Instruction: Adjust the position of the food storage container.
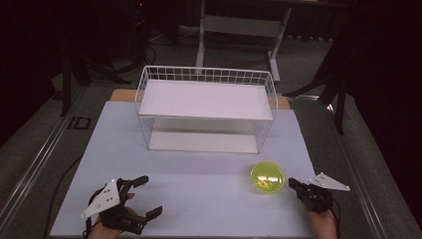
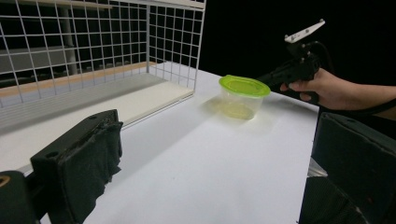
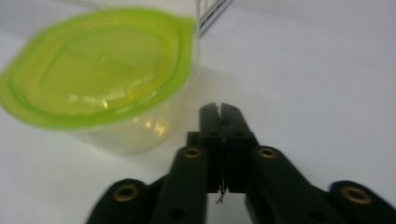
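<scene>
A clear plastic tub with a lime-green lid (image 1: 267,177) (image 2: 243,96) (image 3: 105,77) stands on the white table, right of centre near the front. My right gripper (image 1: 291,182) (image 3: 220,108) is shut with nothing in it, its tip just right of the tub and apart from it. The left gripper view shows that right gripper (image 2: 273,77) in a hand behind the tub. My left gripper (image 1: 150,195) rests at the front left, wide open and holding nothing. Its black padded fingers (image 2: 84,163) frame the left gripper view.
A white wire basket rack (image 1: 206,107) (image 2: 93,51) with a flat shelf on top stands at the middle back of the table (image 1: 199,199). Beyond the table are dark floor and a desk frame (image 1: 239,30).
</scene>
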`<state>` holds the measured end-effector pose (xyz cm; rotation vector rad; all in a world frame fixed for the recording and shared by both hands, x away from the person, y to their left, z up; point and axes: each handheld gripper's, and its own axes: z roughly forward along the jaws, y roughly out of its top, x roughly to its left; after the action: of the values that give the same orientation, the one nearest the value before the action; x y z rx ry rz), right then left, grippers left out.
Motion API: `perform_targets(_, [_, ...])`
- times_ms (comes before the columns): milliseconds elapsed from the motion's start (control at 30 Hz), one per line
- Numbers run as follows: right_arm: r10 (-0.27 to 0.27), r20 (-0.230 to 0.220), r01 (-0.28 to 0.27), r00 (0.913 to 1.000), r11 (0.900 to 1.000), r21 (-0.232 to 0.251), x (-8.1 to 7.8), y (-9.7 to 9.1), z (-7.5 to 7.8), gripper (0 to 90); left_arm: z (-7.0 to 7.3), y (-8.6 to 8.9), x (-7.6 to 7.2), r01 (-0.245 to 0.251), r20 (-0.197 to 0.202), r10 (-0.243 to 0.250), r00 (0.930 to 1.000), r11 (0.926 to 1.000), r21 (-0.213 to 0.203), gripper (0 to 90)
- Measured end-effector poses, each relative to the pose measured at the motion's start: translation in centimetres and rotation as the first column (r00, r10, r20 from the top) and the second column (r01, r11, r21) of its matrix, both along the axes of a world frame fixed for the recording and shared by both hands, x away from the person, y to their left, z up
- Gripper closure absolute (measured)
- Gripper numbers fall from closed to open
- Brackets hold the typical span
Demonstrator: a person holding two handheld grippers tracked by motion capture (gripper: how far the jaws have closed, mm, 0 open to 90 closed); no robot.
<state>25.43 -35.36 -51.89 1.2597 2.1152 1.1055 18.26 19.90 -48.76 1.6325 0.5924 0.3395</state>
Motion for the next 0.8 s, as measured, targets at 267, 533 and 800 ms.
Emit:
perform_targets(267, [0.071, -0.080, -0.073, 0.9943, 0.9971, -0.024, 0.6, 1.9, -1.3, 89.9, 0.0, 0.0, 0.0, 0.001, 0.007, -0.001, 1.0000, 1.0000, 0.004, 2.4])
perform_targets(533, [0.123, -0.105, -0.125, 0.9869, 0.9921, -0.014, 1.2, 3.4, -1.4, 90.0, 0.0, -0.1, -0.1, 0.002, 0.007, -0.002, 1.0000, 1.0000, 0.005, 2.4])
perform_targets(800, [0.183, -0.127, -0.187, 0.9749, 0.9821, -0.022, 1.9, 5.9, -1.4, 90.0, 0.1, -0.1, -0.1, 0.004, 0.009, -0.004, 0.9999, 1.0000, 0.008, 2.4])
